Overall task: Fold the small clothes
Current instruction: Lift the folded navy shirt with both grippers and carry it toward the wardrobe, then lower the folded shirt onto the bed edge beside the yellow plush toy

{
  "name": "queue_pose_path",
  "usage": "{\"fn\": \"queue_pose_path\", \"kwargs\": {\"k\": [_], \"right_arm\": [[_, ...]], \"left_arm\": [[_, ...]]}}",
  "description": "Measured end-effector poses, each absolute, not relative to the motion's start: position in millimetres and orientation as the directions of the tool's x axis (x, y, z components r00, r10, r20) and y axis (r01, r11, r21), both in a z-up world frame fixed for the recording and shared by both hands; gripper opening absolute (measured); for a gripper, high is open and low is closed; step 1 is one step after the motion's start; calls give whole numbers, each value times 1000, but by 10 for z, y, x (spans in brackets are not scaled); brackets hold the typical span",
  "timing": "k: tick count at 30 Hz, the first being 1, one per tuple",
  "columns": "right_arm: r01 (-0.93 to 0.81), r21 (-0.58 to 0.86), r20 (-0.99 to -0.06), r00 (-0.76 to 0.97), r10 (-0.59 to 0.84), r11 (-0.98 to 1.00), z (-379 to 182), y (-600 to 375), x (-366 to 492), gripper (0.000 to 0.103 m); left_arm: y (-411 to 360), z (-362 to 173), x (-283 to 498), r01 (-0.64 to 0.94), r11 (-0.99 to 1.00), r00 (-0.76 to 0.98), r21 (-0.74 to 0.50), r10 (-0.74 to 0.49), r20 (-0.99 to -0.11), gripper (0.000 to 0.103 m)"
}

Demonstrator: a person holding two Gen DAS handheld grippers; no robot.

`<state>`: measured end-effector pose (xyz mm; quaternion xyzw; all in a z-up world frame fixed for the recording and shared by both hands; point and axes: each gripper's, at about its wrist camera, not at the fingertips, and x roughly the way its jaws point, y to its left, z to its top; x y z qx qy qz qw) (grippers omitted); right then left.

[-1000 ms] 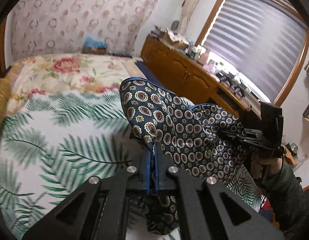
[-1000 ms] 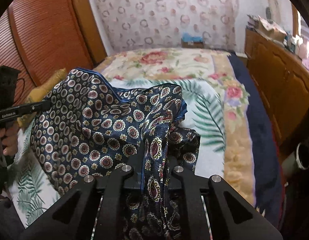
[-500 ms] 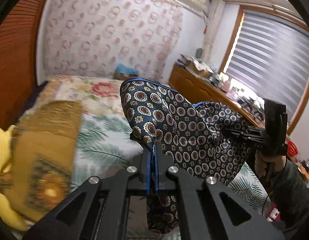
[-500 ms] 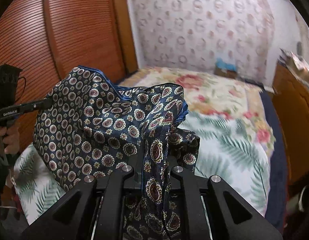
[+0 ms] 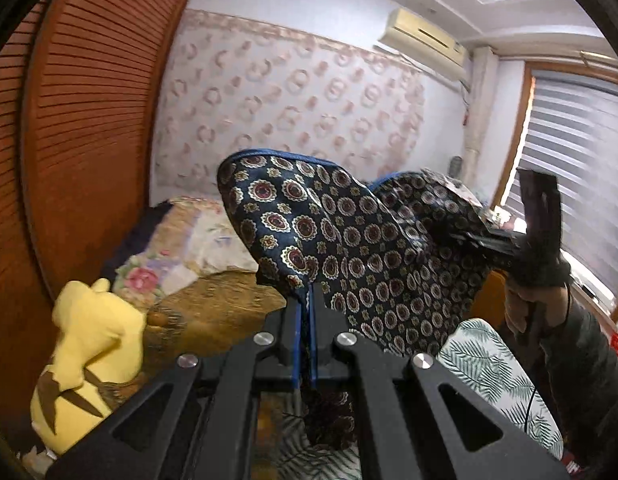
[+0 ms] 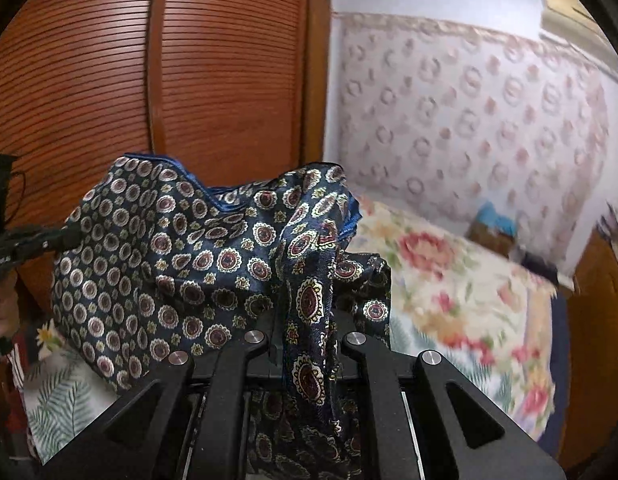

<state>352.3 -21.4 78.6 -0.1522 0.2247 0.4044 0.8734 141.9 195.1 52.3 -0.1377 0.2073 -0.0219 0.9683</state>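
A dark blue silk cloth (image 5: 349, 240) with round medallion prints and a blue hem hangs in the air between both grippers. My left gripper (image 5: 305, 300) is shut on one corner, which bulges up over the fingers. My right gripper (image 6: 309, 312) is shut on another bunched corner of the cloth (image 6: 181, 264), and the fabric drapes down between its fingers. In the left wrist view the right gripper (image 5: 469, 236) shows at the right, held by a hand (image 5: 521, 312). In the right wrist view the left gripper (image 6: 49, 236) shows at the left edge.
Below lies a bed with a palm-leaf sheet (image 5: 493, 368) and a floral blanket (image 6: 449, 280). A yellow plush toy (image 5: 89, 364) and a brown cushion (image 5: 213, 300) lie at the left. A slatted wooden wardrobe (image 6: 169, 80) stands beside the bed. A window blind (image 5: 581, 168) is at the right.
Both grippers swung to the left and rose, still holding the cloth stretched between them. The wardrobe, the plush toy and the cushion came into view, and the bed sank lower in both views.
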Motion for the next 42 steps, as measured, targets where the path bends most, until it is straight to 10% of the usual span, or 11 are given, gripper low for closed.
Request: {"fn": "queue_pose_path", "kwargs": {"k": [21,24,27,42], "right_arm": [[-907,-196,-639,406,653,372,108,2406,3760,9],[-889,-146,-619,424,661,434,196,2504,3769,18],[-845,-196,-574,511,640,498,306,2410,3740,55],[-852,-43,-696,400,597,521,-385,2110,3977,56]], "left_arm": [[2226,-723,984,-293,906,812,-304,68,-580,0],[2248,-757,1025,-303,904,807,-301,76,-585,0],[2256,-736,1034,-305,907,807,-290,84,-585,0],[2258,-753,1067,-315,918,782,-239,109,-614,2]]}}
